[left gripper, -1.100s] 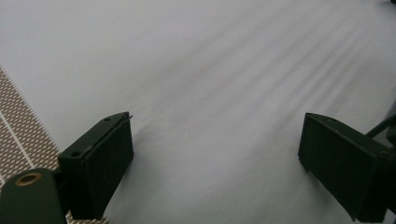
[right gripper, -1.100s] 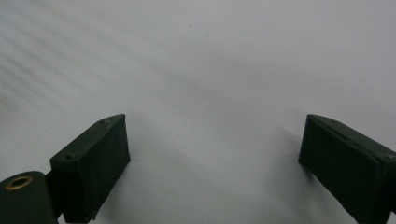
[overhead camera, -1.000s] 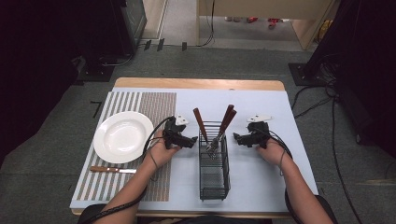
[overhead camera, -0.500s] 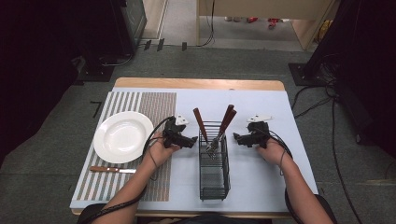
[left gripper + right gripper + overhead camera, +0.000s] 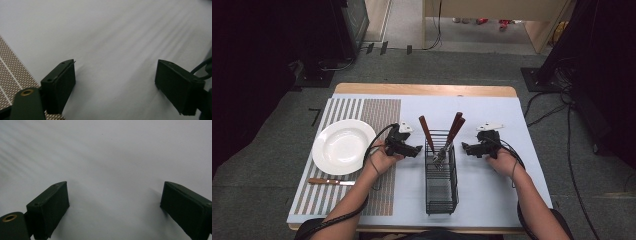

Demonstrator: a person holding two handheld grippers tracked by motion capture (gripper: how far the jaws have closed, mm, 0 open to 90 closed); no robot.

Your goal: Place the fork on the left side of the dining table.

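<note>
Wire basket (image 5: 441, 185): mid-bench, holds brown-handled cutlery (image 5: 447, 142) upright | left tongs (image 5: 418, 149): wide, empty, jaws just closing slightly, left of basket | right tongs (image 5: 464, 146): wide, empty, right of basket | plate (image 5: 343, 146): bare, knife (image 5: 332, 182) beside it

1. Left claw (image 5: 115, 82): jaws have just been closing a little from full width. Still wide apart, nothing between them, only bare bench surface (image 5: 120, 37) under them.
2. That small narrowing is too slight to make out in the high view, where the left claw (image 5: 414, 150) sits just left of the wire basket (image 5: 441, 192).
</note>
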